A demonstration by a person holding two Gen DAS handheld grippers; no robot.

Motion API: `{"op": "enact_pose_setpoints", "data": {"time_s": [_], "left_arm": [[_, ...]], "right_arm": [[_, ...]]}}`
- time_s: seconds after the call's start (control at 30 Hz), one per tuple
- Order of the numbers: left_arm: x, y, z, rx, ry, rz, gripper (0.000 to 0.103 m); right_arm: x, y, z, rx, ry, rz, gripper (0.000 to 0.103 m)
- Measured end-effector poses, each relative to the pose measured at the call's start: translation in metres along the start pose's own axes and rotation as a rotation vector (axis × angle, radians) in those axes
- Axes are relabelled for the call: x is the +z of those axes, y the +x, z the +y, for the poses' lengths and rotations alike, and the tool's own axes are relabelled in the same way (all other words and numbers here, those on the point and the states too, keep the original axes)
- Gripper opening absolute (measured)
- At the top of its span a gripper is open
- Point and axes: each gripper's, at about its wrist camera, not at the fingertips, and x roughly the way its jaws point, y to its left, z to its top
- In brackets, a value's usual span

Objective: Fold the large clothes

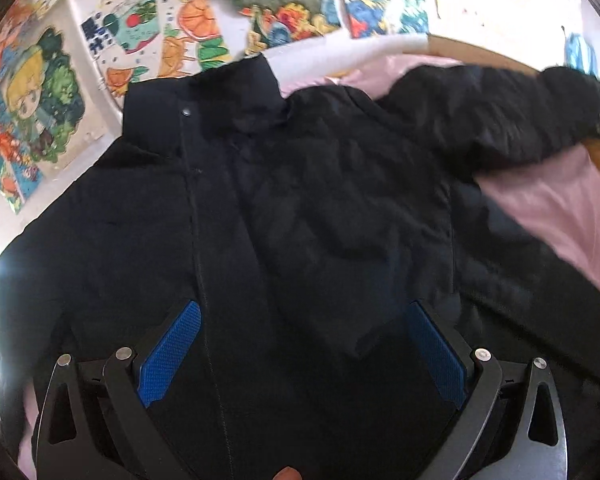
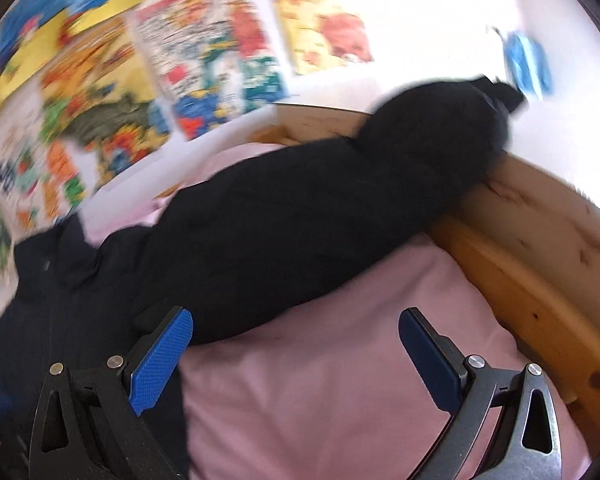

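Jacket (image 1: 300, 208), big, black and padded, lies front-up on the pink bedsheet (image 1: 560, 208), collar toward the poster wall, closure strip running down its middle with one snap button (image 1: 187, 112) showing near the collar. Left claw (image 1: 300, 356) hangs right over the jacket's lower front, blue pads spread wide, nothing between them. Right claw (image 2: 296, 360) sits off the jacket's side, over bare sheet, also wide open and holding nothing; its left pad is just at the edge of the dark cloth.

Now the trouble spots. One sleeve (image 2: 340, 200) stretches away from the jacket's body and its cuff rides up onto the wooden bed frame (image 2: 540, 248). My read: pull that sleeve in carelessly and the cuff could drag or catch on the frame's edge, or slip down behind it. This fabric looks thick and puffy, so a shallow pinch may take only the outer layer and let go halfway through the fold. The sheet under the jacket is soft too; a low grab could gather sheet along with cloth. And the right-wrist view is smeared with motion, so speed itself is a risk for aim.

Writing? Posters (image 1: 132, 40) beyond the jacket's collar are bright cartoon prints; one carries bold dark characters, but they're too blurred to read. No brand or label visible on the jacket.
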Motion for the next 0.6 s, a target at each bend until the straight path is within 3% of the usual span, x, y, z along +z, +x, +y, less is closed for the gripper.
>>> {"op": "enact_pose_setpoints", "data": {"time_s": [0.17,0.27,0.33,0.4,0.47,0.6], "left_arm": [[0.001,0.003,-0.005,-0.023,0.016,0.002,0.101],[0.002,0.005,-0.009,-0.042,0.019,0.017,0.101],[0.005,0.007,-0.006,-0.059,-0.002,0.029,0.101],[0.010,0.008,0.002,-0.082,-0.046,0.037,0.101],[0.013,0.009,0.010,-0.103,-0.085,0.043,0.101],[0.022,0.006,0.031,-0.126,-0.155,0.029,0.101]], "right_arm": [[0.012,0.015,-0.048,0.017,0.212,0.000,0.077],[0.019,0.020,-0.060,0.039,0.305,-0.025,0.072],[0.023,0.024,-0.062,0.053,0.340,-0.041,0.069],[0.026,0.027,-0.063,0.059,0.371,-0.048,0.061],[0.028,0.032,-0.061,0.062,0.403,-0.046,0.047],[0.036,0.043,-0.055,0.045,0.396,-0.056,0.036]]}}
